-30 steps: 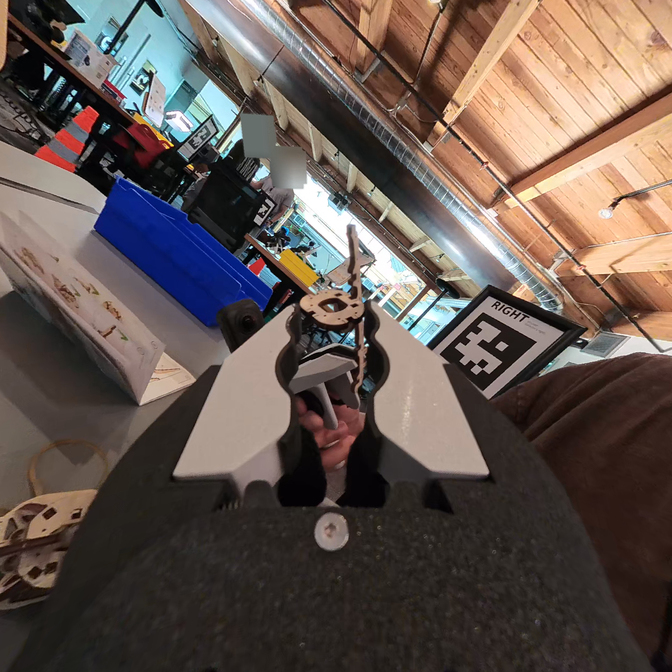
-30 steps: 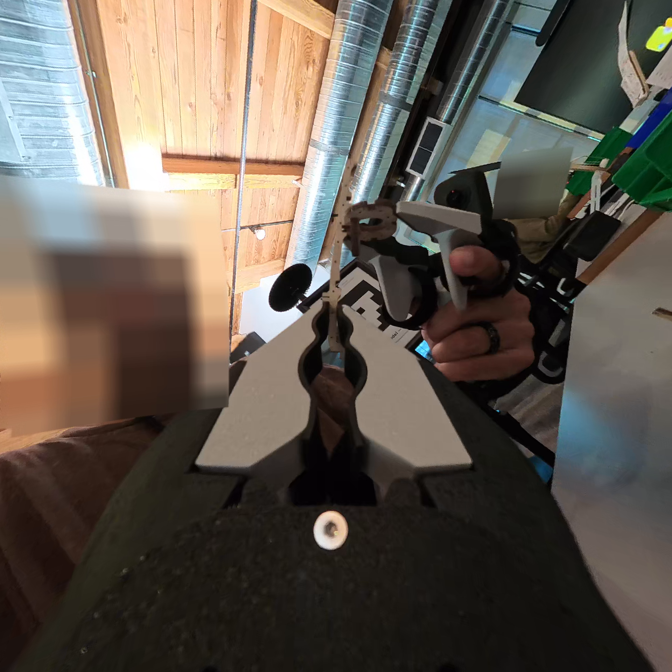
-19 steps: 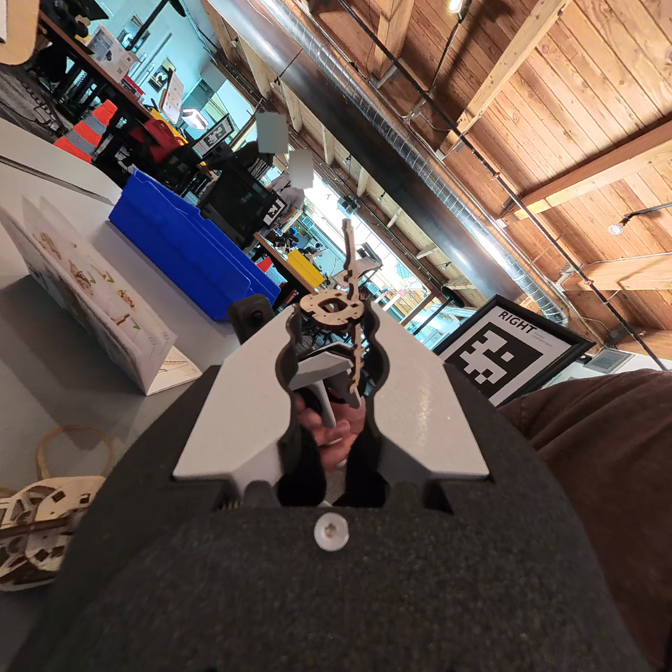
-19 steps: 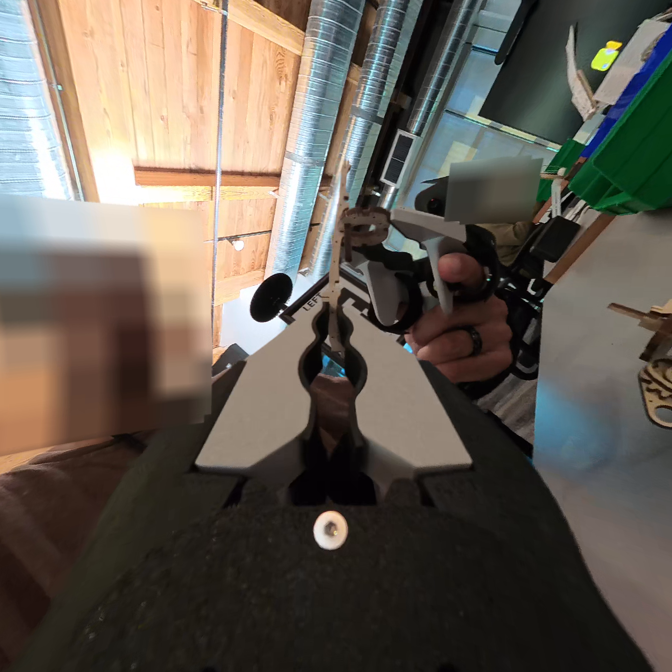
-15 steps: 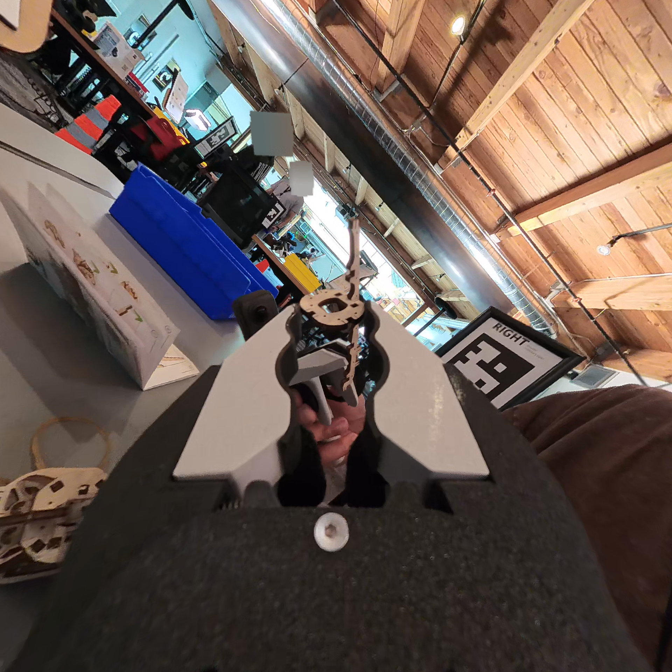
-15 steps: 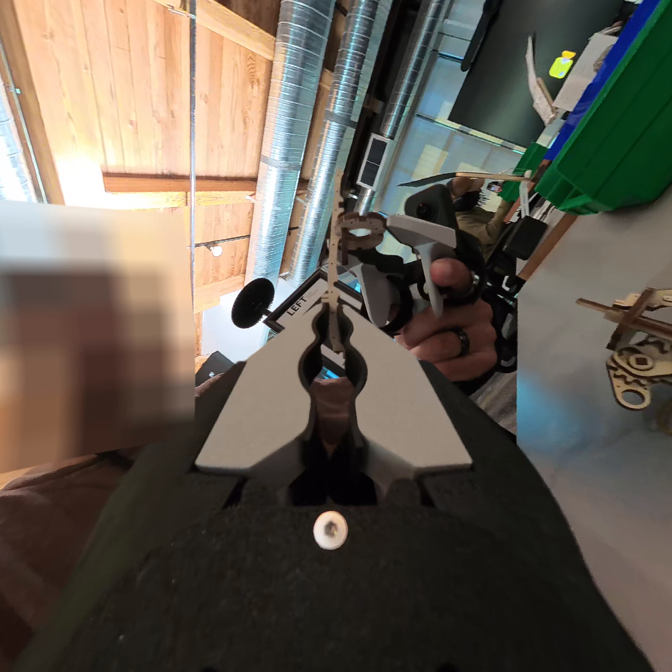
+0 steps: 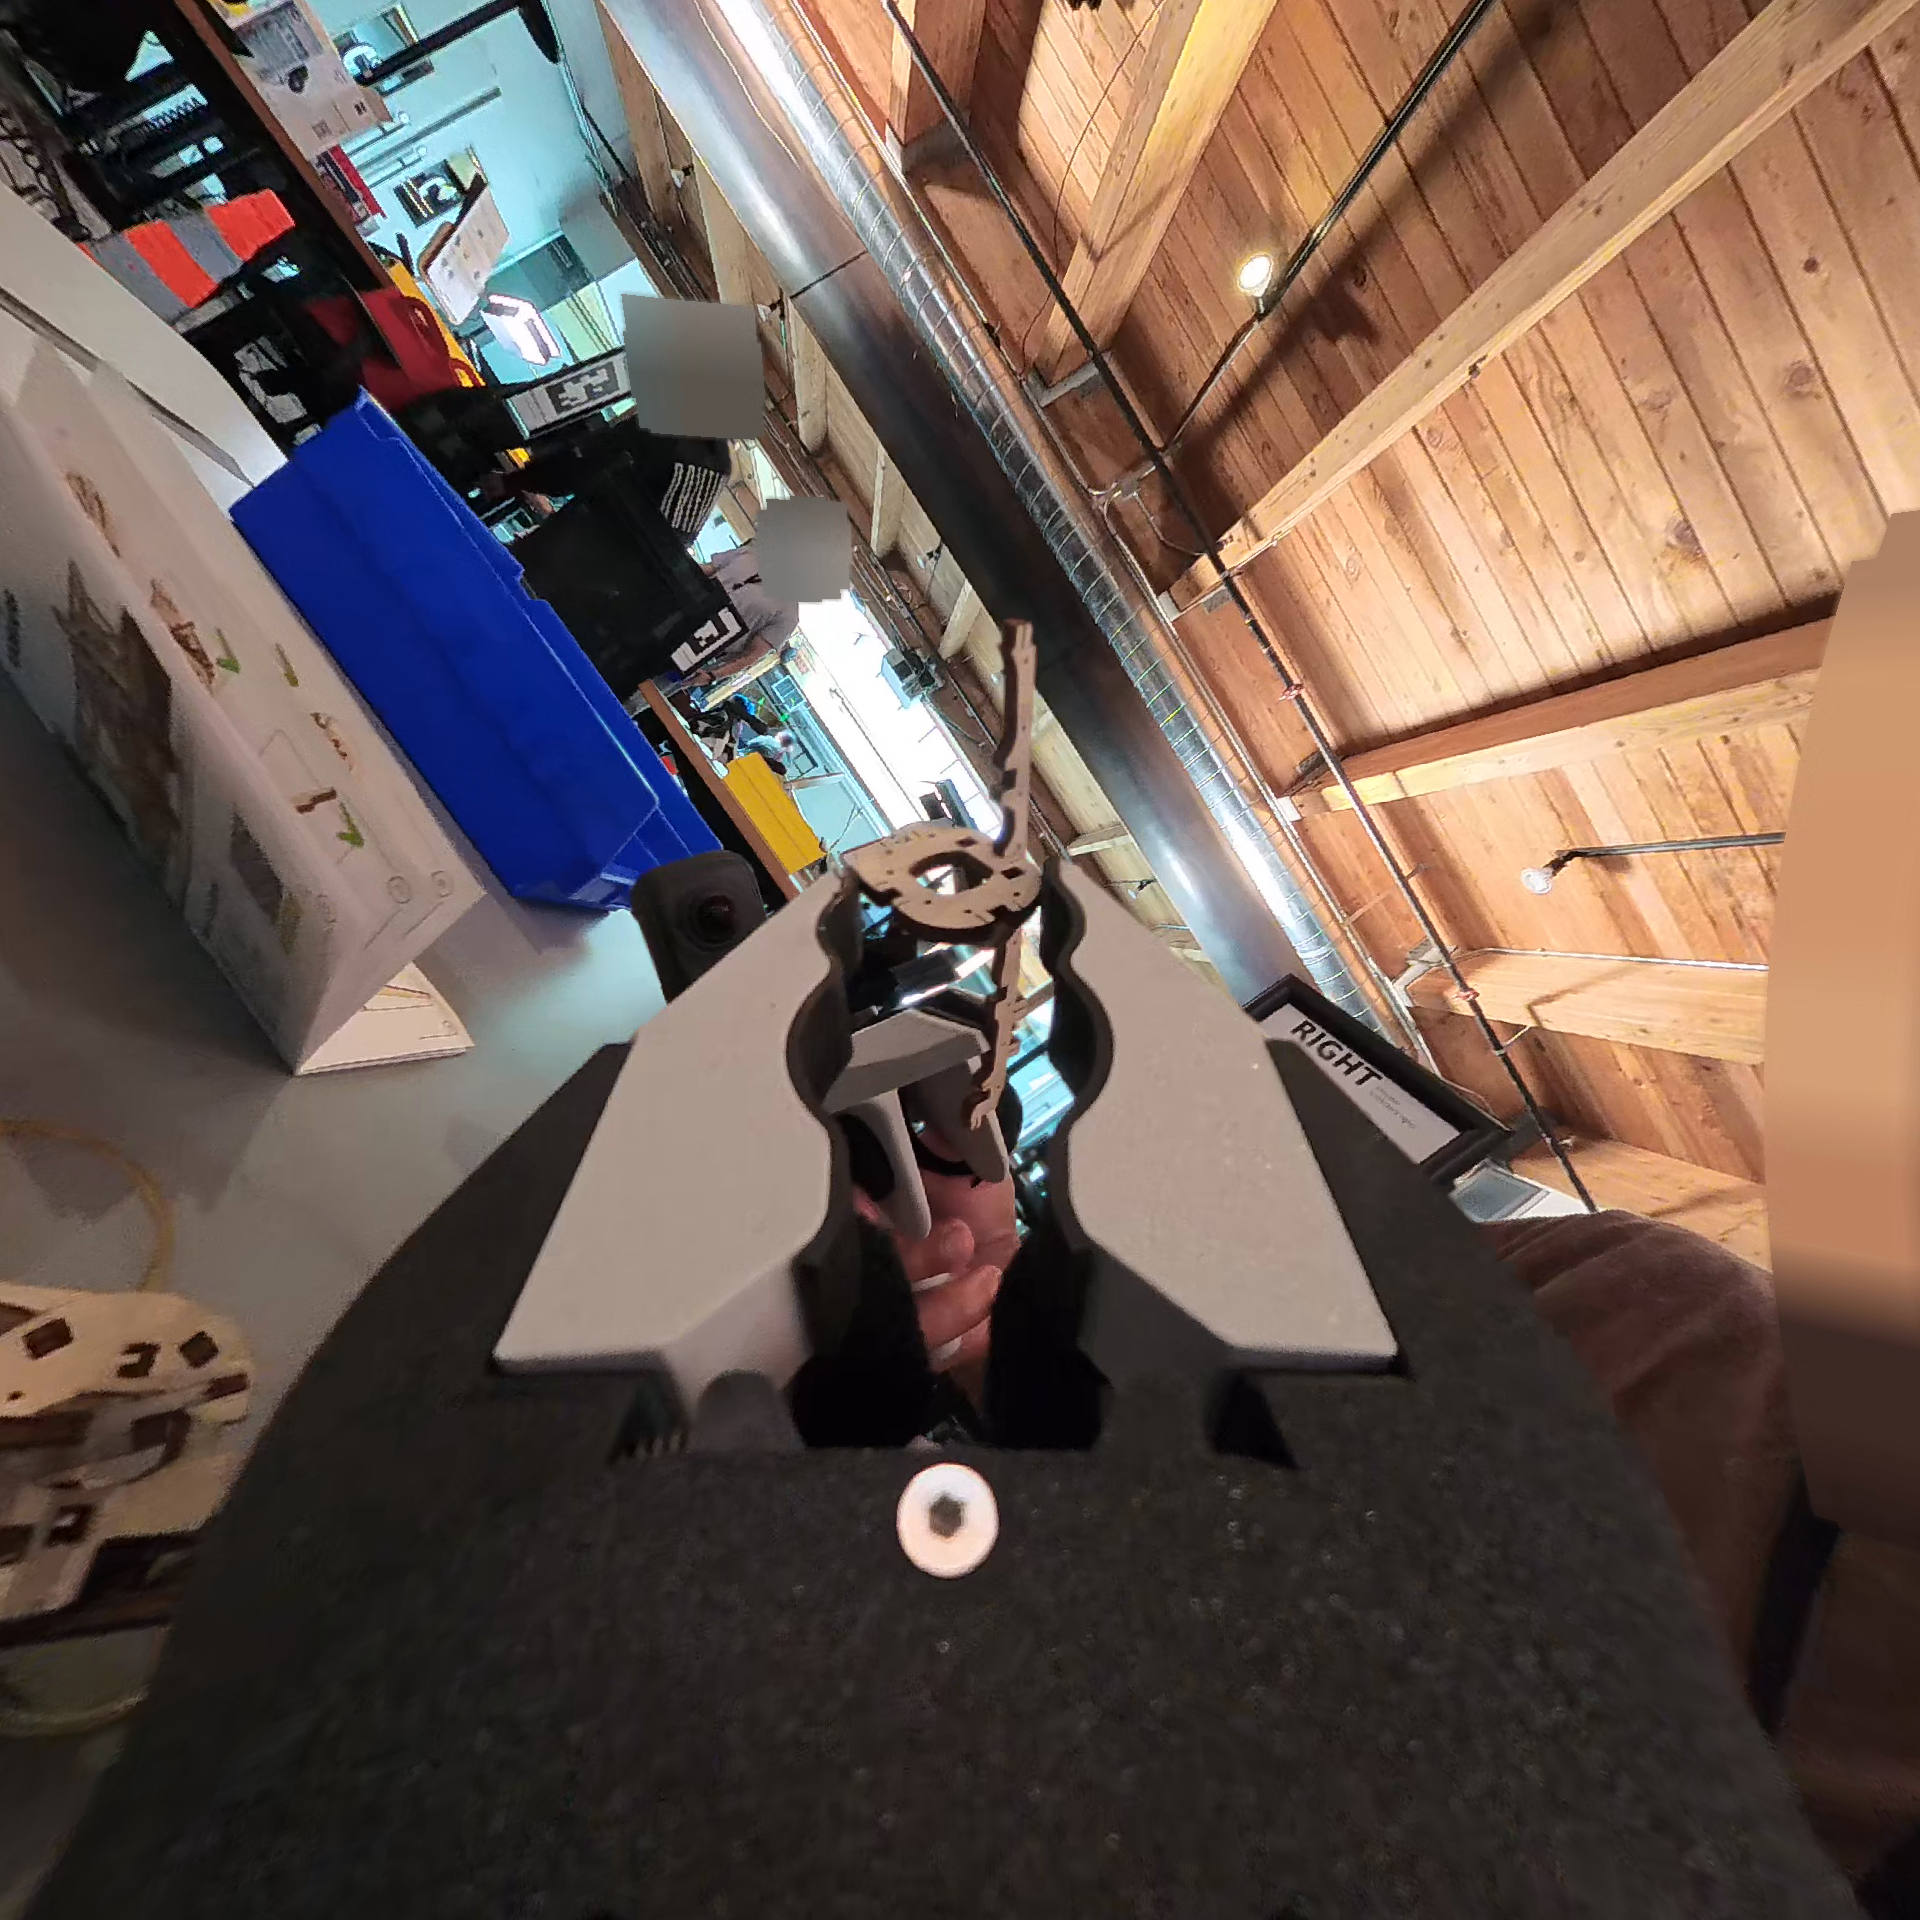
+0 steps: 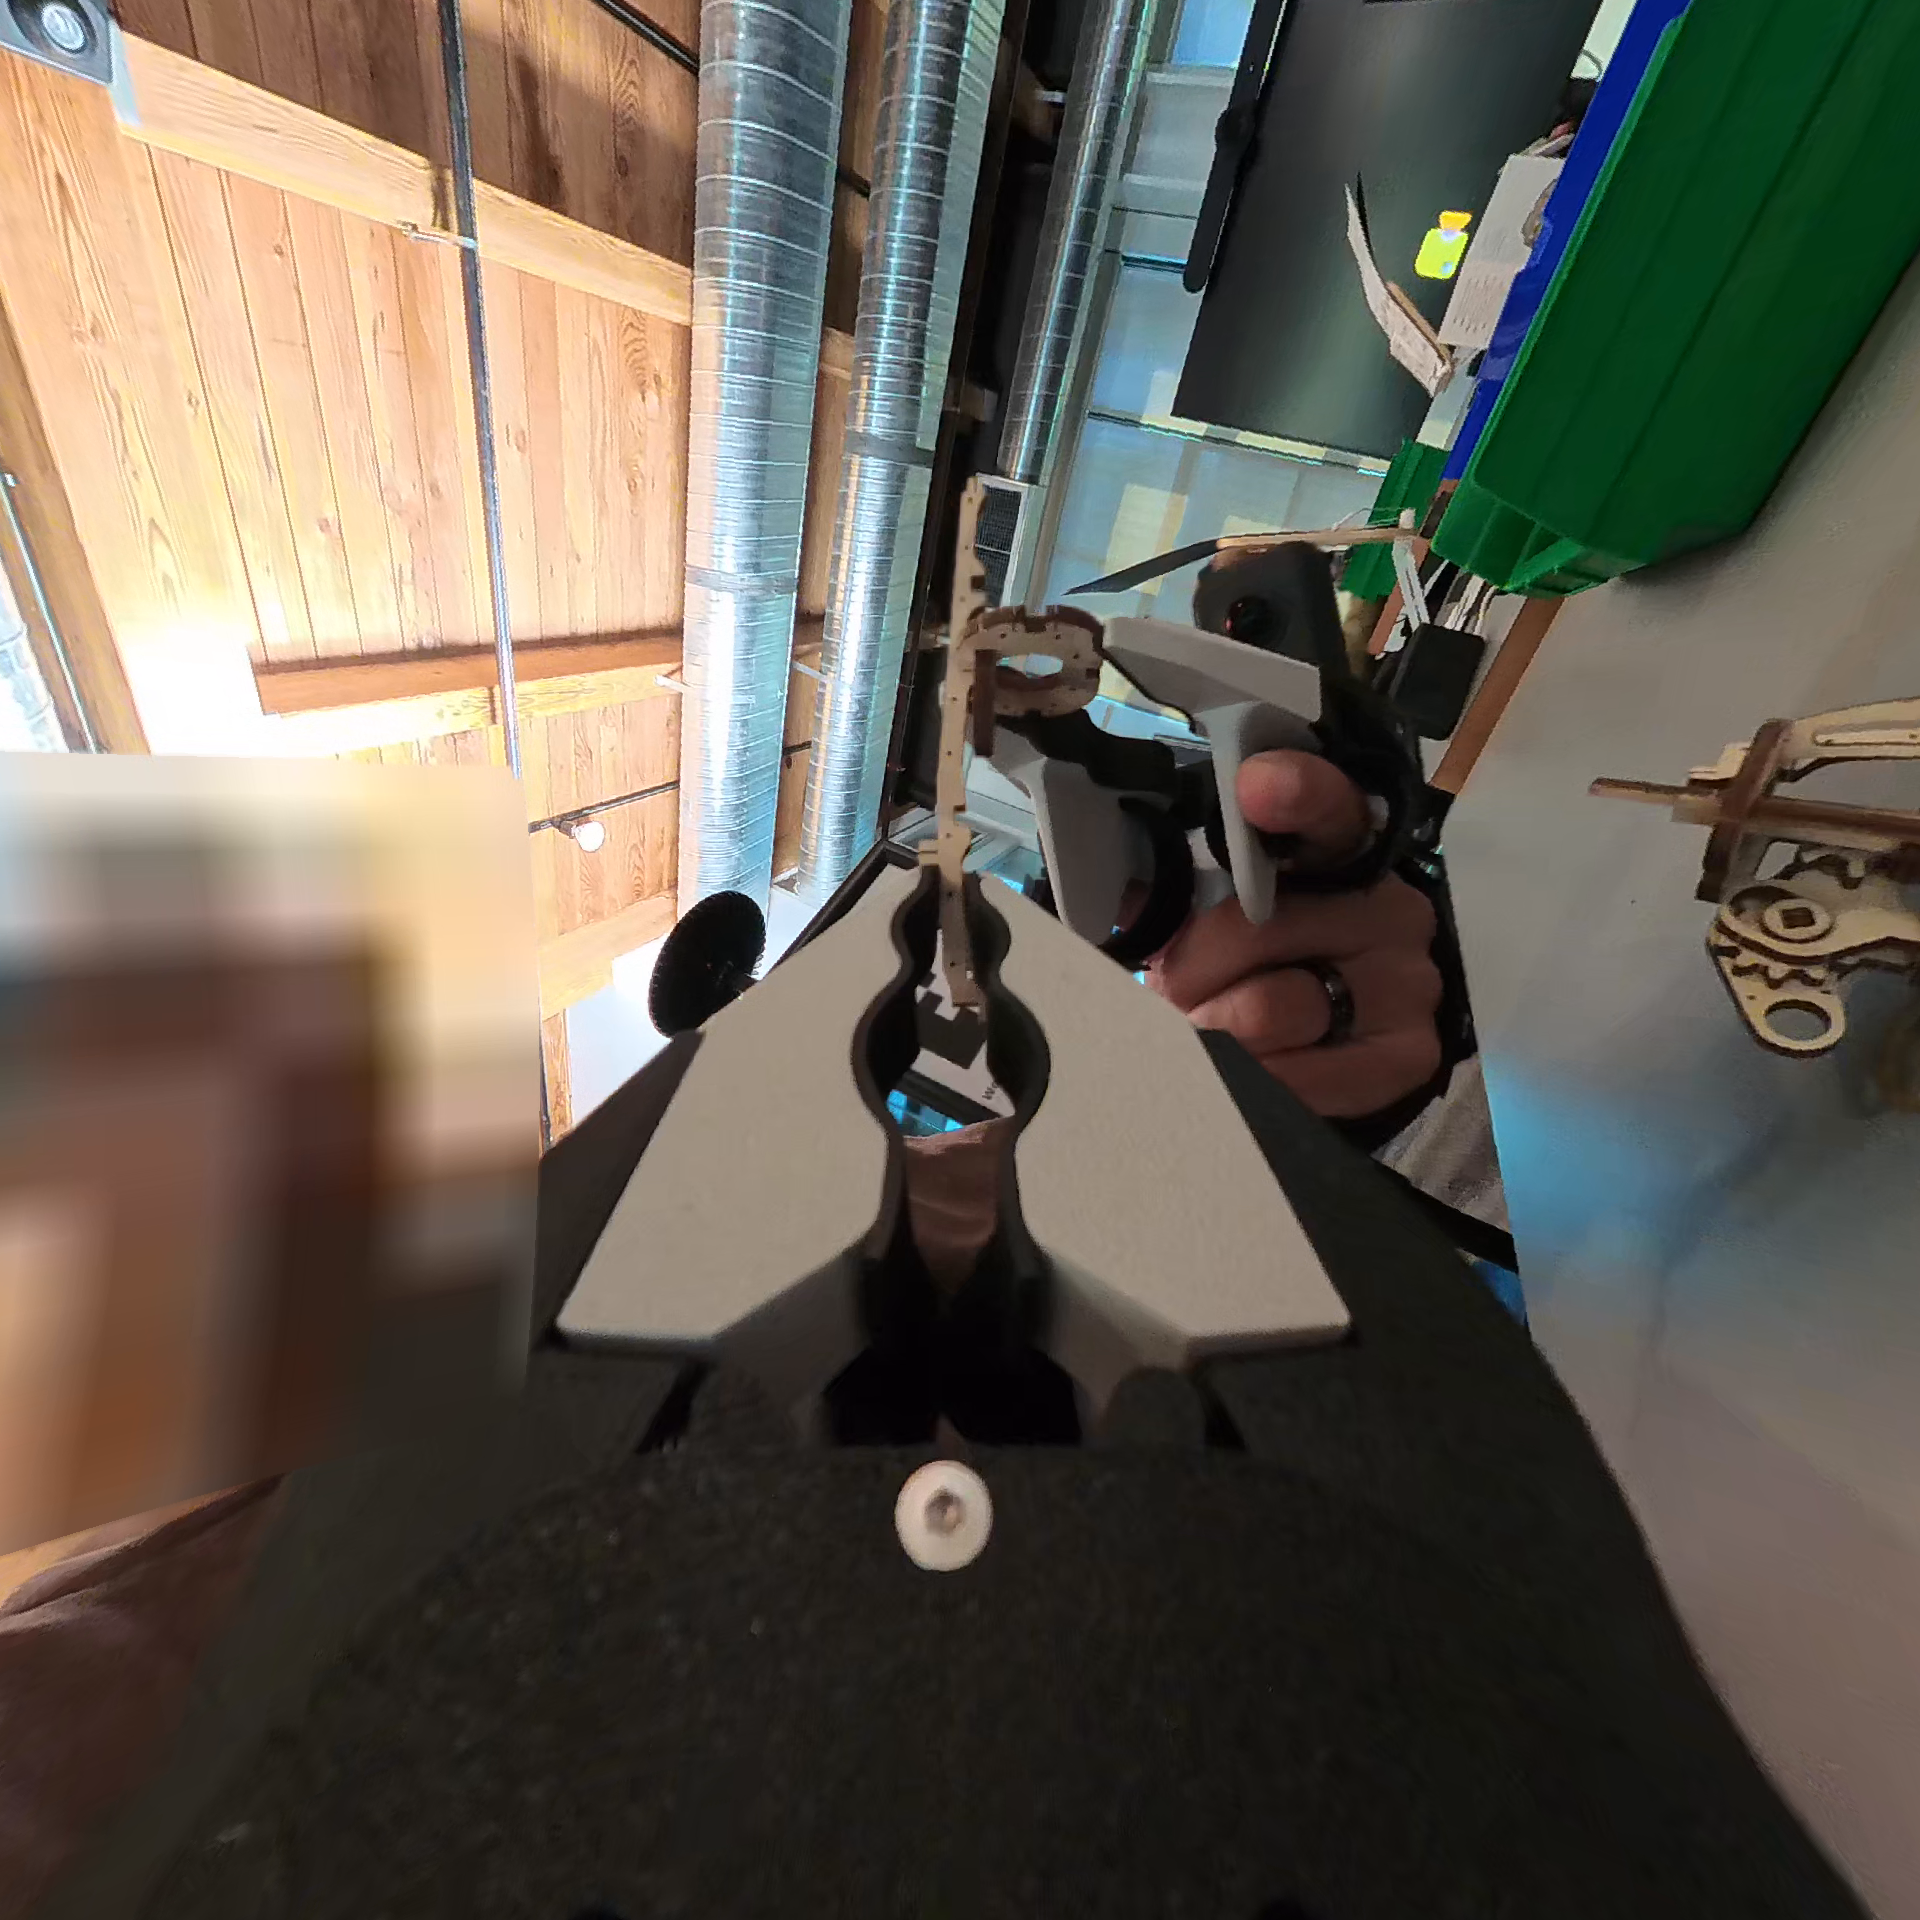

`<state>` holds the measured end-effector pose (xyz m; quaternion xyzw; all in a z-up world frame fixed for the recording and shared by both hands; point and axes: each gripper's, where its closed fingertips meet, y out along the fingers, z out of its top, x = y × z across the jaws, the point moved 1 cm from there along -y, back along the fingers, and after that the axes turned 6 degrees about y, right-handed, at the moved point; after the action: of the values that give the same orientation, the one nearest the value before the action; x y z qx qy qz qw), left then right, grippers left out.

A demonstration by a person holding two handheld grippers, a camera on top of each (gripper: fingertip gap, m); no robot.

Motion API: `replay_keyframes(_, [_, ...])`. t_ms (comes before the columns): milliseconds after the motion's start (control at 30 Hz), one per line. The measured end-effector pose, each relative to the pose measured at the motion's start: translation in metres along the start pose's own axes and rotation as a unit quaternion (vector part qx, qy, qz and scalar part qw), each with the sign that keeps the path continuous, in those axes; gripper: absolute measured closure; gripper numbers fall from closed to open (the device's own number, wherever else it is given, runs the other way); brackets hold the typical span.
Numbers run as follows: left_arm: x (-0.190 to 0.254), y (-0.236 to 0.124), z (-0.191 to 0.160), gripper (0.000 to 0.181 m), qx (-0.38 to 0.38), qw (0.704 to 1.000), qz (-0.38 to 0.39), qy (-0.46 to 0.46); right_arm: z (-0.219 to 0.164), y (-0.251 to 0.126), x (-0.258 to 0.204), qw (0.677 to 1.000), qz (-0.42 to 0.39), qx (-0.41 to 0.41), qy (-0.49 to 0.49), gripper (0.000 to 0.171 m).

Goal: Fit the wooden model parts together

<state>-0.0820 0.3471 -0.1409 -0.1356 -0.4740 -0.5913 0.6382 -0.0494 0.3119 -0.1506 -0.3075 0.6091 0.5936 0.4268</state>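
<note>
While both tools are raised toward the ceiling, the left tongs (image 7: 940,894) grip a ring-shaped wooden part (image 7: 940,878) at their tips. The right tongs (image 8: 951,914) pinch a thin notched wooden strip (image 8: 961,727), which passes through the ring. A partly built wooden model (image 8: 1787,883) rests on the grey table (image 8: 1714,1299).

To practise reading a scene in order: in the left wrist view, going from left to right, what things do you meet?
Pale wooden model assembly → white box → blue bin → wooden ring piece held at the left gripper tips → framed black-and-white marker sign → brown sleeve.
</note>
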Motion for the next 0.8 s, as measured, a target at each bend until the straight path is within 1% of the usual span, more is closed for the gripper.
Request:
replay_keyframes(133, [0.000,0.001,-0.001,0.149,0.002,1.000,-0.006,-0.010,0.001,0.000,0.001,1.000,-0.009,0.005,-0.002,0.165])
replay_keyframes(300, [0.002,0.002,-0.003,0.149,-0.003,1.000,-0.012,-0.012,0.003,-0.001,0.003,1.000,-0.017,0.006,-0.005,0.159])
replay_keyframes(400, [0.002,0.001,-0.004,0.149,-0.007,1.000,-0.012,-0.014,0.005,-0.003,0.005,0.999,-0.036,-0.007,-0.022,0.152])
replay_keyframes(500, [0.002,0.003,-0.010,0.149,-0.025,0.999,-0.013,-0.014,0.016,-0.014,0.004,0.990,-0.098,-0.052,-0.090,0.141])
replay_keyframes(567, [0.007,0.005,-0.020,0.149,-0.055,0.998,-0.027,-0.018,0.017,-0.017,-0.003,0.978,-0.129,-0.111,-0.124,0.124])
replay_keyframes(633, [0.010,0.009,-0.033,0.149,-0.085,0.996,-0.036,-0.017,0.008,-0.016,-0.008,0.964,-0.140,-0.181,-0.133,0.113])
replay_keyframes(700, [0.016,0.012,-0.047,0.148,-0.115,0.992,-0.055,-0.021,0.000,-0.016,-0.008,0.955,-0.145,-0.226,-0.126,0.107])
replay_keyframes(733, [0.018,0.014,-0.053,0.145,-0.128,0.990,-0.060,-0.018,-0.003,-0.016,-0.006,0.952,-0.144,-0.239,-0.121,0.108])
replay_keyframes(767, [0.019,0.015,-0.057,0.148,-0.138,0.988,-0.066,-0.018,-0.007,-0.016,-0.004,0.951,-0.142,-0.248,-0.119,0.110])
replay_keyframes(800, [0.020,0.015,-0.061,0.148,-0.144,0.987,-0.071,-0.019,-0.009,-0.016,-0.002,0.951,-0.138,-0.251,-0.117,0.111])
